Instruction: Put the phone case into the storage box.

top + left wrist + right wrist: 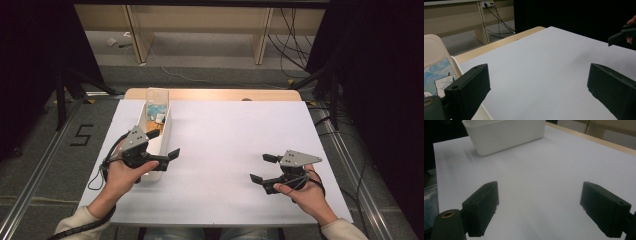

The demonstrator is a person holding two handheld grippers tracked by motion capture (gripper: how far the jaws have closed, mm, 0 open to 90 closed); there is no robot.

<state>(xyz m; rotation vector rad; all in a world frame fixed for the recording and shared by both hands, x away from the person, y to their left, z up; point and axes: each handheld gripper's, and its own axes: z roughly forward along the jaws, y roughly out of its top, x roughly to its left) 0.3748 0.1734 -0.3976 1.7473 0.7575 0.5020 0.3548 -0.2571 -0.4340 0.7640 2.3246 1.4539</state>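
Note:
A long white bin lies along the left side of the white table top. Blue and orange packets lie in its far end. My left gripper hovers open at the bin's near end, one jaw over the bin and the other over the table beside it. In the left gripper view the open jaws hold nothing, and a blue-printed packet shows at the left. My right gripper stands open over the bare right side, pointing left. Its open jaws face the bin across the table.
A strip of wooden table edge shows beyond the white sheet. Past it are a grey floor, desk legs and loose cables. Black stands flank both sides. The other gripper shows at the upper right of the left gripper view.

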